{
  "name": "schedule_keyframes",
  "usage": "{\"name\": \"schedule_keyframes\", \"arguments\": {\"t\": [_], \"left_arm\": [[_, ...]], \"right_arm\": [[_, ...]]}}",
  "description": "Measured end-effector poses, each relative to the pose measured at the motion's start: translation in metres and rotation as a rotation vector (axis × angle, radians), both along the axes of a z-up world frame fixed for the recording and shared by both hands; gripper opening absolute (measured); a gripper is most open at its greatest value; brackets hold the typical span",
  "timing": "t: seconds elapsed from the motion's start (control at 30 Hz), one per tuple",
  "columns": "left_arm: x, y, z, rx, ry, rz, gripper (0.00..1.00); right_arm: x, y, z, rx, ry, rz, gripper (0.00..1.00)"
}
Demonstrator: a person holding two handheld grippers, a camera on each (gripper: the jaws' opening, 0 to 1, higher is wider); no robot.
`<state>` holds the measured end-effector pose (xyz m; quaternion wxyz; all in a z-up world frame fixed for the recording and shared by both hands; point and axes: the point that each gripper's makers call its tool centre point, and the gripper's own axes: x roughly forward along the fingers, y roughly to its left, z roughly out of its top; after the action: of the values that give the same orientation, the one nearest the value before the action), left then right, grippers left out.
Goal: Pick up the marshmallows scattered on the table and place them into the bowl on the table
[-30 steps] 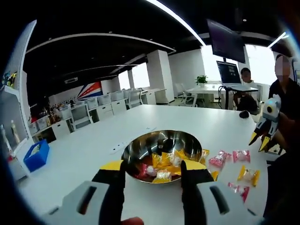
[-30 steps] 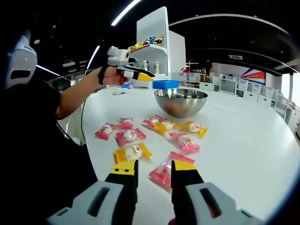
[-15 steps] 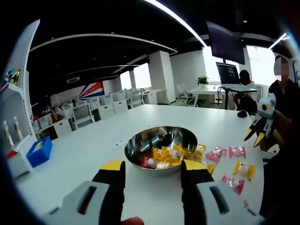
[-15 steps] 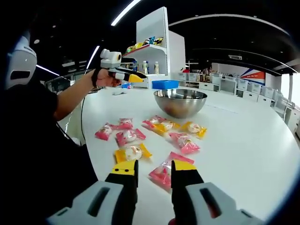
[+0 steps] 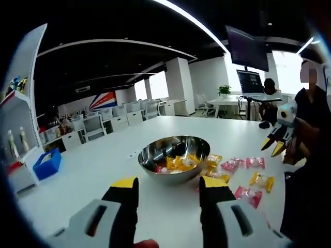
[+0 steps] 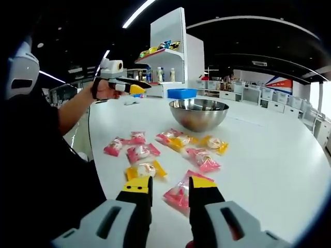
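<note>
Bowl (image 5: 174, 158) sits near the middle of the white table (image 6: 269, 155), steel, already holding several wrapped marshmallows in yellow and pink. Loose packets lie on the table between the bowl and the person: a yellow one (image 6: 145, 170) and a pink one (image 6: 180, 194) closest to the right gripper, others (pink, yellow) spread further toward the bowl.

Left gripper (image 5: 169, 187): jaws spread, nothing between them, held above the table on the near side of the bowl. Seen from the right gripper view it hangs in the air well to the left of the bowl, hand raised.

Right gripper (image 6: 170, 185): jaws spread, empty, pointing down the table with the pink packet showing in the gap between the tips and the yellow packet just left of the left tip. No contact visible.

Step in hand, as judged: between deliveries; neither gripper carries anything, so a fresh pick is due. Task partly done, many packets left on the table.

Next move calls for: lower the right gripper so the jaws straddle the pink packet, close on the wrapper, lift, carry over the bowl rim, release. Wrapper looks slippery and flat; a grip on the bulge in the middle seems safer than the crimped edge
</note>
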<state>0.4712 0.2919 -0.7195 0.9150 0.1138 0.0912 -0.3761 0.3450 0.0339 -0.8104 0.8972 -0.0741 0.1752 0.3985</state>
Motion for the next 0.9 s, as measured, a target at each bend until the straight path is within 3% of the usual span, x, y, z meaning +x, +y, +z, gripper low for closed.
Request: {"name": "schedule_keyframes", "arguments": {"t": [0.9], "left_arm": [[-0.073, 0.033, -0.026, -0.036, 0.040, 0.062, 0.50]], "right_arm": [[0.002, 0.004, 0.001, 0.017, -0.004, -0.002, 0.28]]}}
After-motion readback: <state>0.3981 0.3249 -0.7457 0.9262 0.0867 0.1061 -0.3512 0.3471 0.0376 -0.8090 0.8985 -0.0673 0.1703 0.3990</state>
